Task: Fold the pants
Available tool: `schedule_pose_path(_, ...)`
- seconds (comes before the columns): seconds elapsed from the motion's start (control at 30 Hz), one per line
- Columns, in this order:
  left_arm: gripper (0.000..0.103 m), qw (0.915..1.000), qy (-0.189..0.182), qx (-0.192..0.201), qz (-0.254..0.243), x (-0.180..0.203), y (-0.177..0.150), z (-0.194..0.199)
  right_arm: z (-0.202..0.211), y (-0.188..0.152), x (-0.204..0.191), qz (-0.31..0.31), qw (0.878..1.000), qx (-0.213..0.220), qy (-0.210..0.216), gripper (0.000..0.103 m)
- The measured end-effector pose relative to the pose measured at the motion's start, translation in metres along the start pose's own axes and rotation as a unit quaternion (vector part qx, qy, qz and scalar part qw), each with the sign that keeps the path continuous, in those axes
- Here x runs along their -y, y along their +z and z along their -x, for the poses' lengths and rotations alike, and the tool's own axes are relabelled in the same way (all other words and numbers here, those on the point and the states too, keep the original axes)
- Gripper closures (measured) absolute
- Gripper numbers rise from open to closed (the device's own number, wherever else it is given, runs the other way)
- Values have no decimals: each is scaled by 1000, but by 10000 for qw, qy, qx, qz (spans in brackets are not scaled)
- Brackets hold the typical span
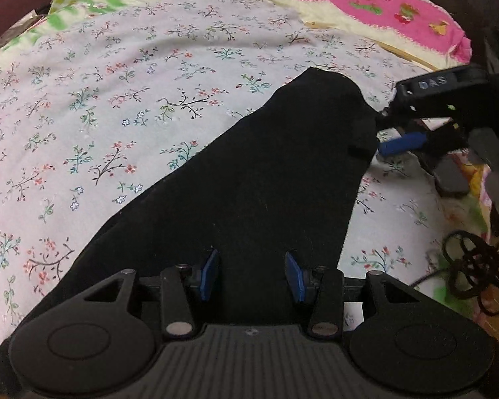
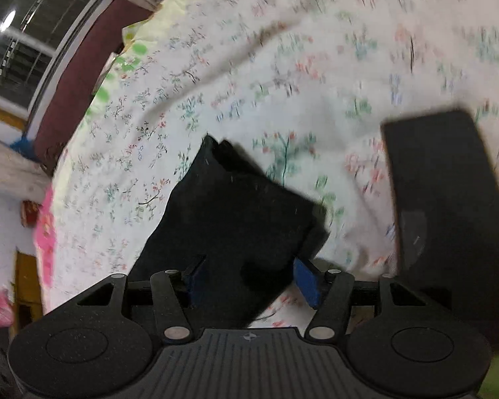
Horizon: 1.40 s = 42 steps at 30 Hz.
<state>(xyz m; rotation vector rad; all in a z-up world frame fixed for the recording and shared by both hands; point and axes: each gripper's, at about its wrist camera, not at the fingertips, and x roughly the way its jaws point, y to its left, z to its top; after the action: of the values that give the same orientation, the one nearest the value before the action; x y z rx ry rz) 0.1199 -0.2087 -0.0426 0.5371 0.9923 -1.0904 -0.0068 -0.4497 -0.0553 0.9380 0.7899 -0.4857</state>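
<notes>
— Black cloth, that is the pants. They lie on the flowered sheet and run from 6 o'clock up toward 1 o'clock in the left wrist view, where they end in a narrow tip.

— And the left gripper?

— Its two blue pads stand wide apart, with the black cloth seen between them. It holds nothing that I can see. I cannot tell if the pads touch the cloth or hang above it.

— Where is the right gripper?

— In the left wrist view it is at 3 o'clock, just at the edge of the pants near the narrow end. One blue finger points at the cloth there. This part is dark, so contact is not sure.

— What does the right wrist view show?

— The picture is blurred. The pants fill the centre, from 6 o'clock up to 12 o'clock, with a folded corner at the far end. The right gripper has its pads wide too. The right pad is beside the cloth edge; the left pad is half hidden in the dark.

— Anything else?

— A pink blanket with small figures lies at 1 o'clock past the sheet, and a black cable coils at 4 o'clock. A window is at 10 o'clock in the right wrist view.
</notes>
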Motion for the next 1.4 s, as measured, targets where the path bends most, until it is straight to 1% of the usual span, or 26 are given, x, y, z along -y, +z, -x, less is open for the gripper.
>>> schedule_pose_path(0.03,51,10000,-30,15,-6,0,-1,2,-2,5,0,66,9999,47,-86,54)
schedule_pose_path(0.13,51,9998,-93,149,3,2,1,6,-8,9,9,-281,9996,86,-8,54)
schedule_pose_path(0.17,51,9998,-138,165,2,4,2,5,-10,9,8,-274,9994,163,-98,54)
schedule_pose_path(0.27,51,9996,-169,187,-147,11,4,4,-3,11,-5,249,9974,517,-425,54)
schedule_pose_path(0.37,51,9992,-161,157,-331,17,2,3,-2,16,-18,975,9915,600,-611,53)
schedule_pose_path(0.4,50,9991,-172,145,-351,18,1,3,-6,18,-21,1173,9900,533,-571,52)
schedule_pose_path(0.47,50,9992,-186,116,-349,18,1,3,-17,24,-25,1399,9892,296,-329,56)
schedule_pose_path(0.5,50,9992,-189,100,-349,18,0,3,-23,27,-26,1379,9901,173,-220,76)
schedule_pose_path(0.53,50,9991,-188,84,-362,18,0,5,-28,30,-26,1231,9924,-50,-54,103)
schedule_pose_path(0.57,50,9991,-189,75,-367,17,-1,6,-28,30,-26,1111,9936,-190,96,103)
schedule_pose_path(0.67,50,9990,-207,-4,-389,17,-6,10,-9,21,-32,1220,9922,-170,179,103)
schedule_pose_path(0.73,49,9987,-231,-49,-446,17,-8,11,3,19,-34,1012,9940,-163,372,103)
schedule_pose_path(0.77,49,9985,-243,-82,-479,18,-9,11,4,20,-30,857,9954,-145,393,103)
schedule_pose_path(0.8,49,9983,-244,-111,-520,18,-9,10,1,22,-27,750,9965,-175,331,103)
schedule_pose_path(0.87,49,9980,-240,-133,-566,20,-8,9,-15,30,-12,489,9984,-268,70,103)
schedule_pose_path(0.93,48,9981,-265,-124,-542,20,-7,9,-29,34,2,297,9982,-501,-122,103)
schedule_pose_path(1.0,47,9982,-264,-115,-528,20,-6,10,-29,34,2,428,9976,-540,-117,103)
schedule_pose_path(1.03,47,9982,-261,-114,-521,20,-6,10,-25,33,-2,629,9968,-483,-134,93)
schedule_pose_path(1.07,47,9982,-265,-117,-517,20,-7,10,-20,33,-6,828,9956,-404,-156,87)
schedule_pose_path(1.1,47,9982,-266,-118,-530,21,-7,10,-16,33,-9,1005,9942,-353,-150,75)
schedule_pose_path(1.13,47,9980,-268,-114,-556,21,-6,10,-15,34,-11,1182,9923,-332,-151,66)
schedule_pose_path(1.23,47,9976,-273,-94,-622,22,-5,12,-23,43,-12,1651,9850,-480,-121,65)
schedule_pose_path(1.3,47,9979,-288,-65,-570,22,-6,14,-31,51,-10,1864,9809,-540,-142,64)
schedule_pose_path(1.37,47,9984,-275,-67,-483,22,-6,13,-43,59,-5,1884,9790,-772,95,56)
schedule_pose_path(1.4,47,9986,-254,-79,-463,22,-6,12,-49,62,-2,1833,9784,-915,268,54)
